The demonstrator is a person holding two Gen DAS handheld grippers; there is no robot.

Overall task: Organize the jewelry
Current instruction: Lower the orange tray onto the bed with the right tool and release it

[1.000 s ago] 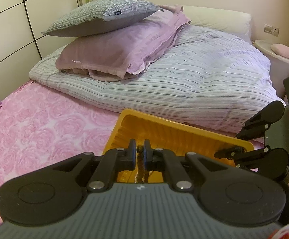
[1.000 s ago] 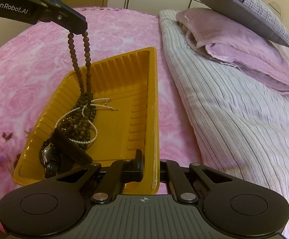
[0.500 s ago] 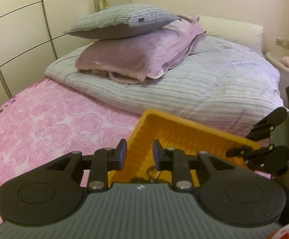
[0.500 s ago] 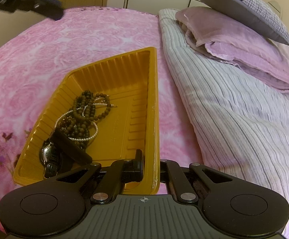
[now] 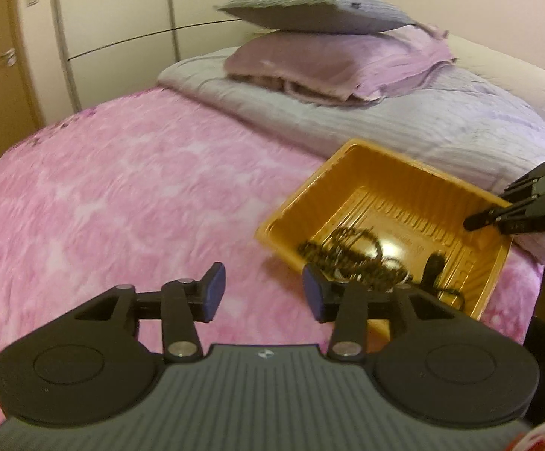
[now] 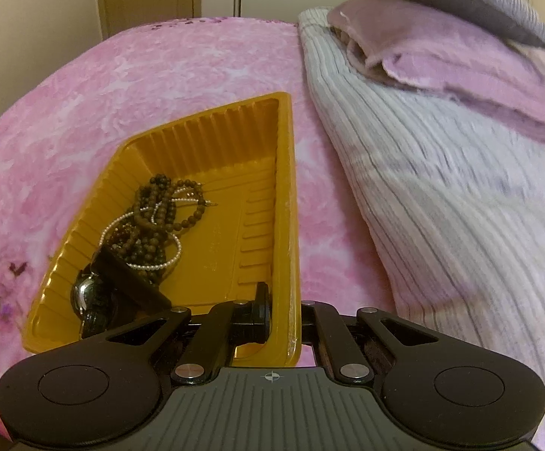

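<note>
A yellow plastic tray [image 6: 283, 173] lies on the pink bedspread and also shows in the left wrist view [image 5: 366, 161]. In it lie a brown bead necklace [image 6: 159, 206], a thin white pearl string [image 6: 170, 259] and a watch [image 6: 91, 297] with a black strap. The beads also show in the left wrist view [image 5: 347, 255]. My right gripper [image 6: 285, 312] is shut on the tray's near right rim, and it shows at the tray's far side in the left wrist view [image 5: 498, 218]. My left gripper [image 5: 263, 297] is open and empty, above the bedspread left of the tray.
A folded striped grey duvet [image 6: 441, 188] lies right of the tray, with a mauve pillow [image 5: 328, 64] and a grey pillow [image 5: 317, 9] stacked on it. Wardrobe doors [image 5: 114, 18] stand behind the bed. The pink bedspread [image 5: 122, 188] stretches left of the tray.
My left gripper has opened and let the brown bead necklace drop into the tray, then swung away to the left of the tray. The right gripper has kept its hold on the rim.
</note>
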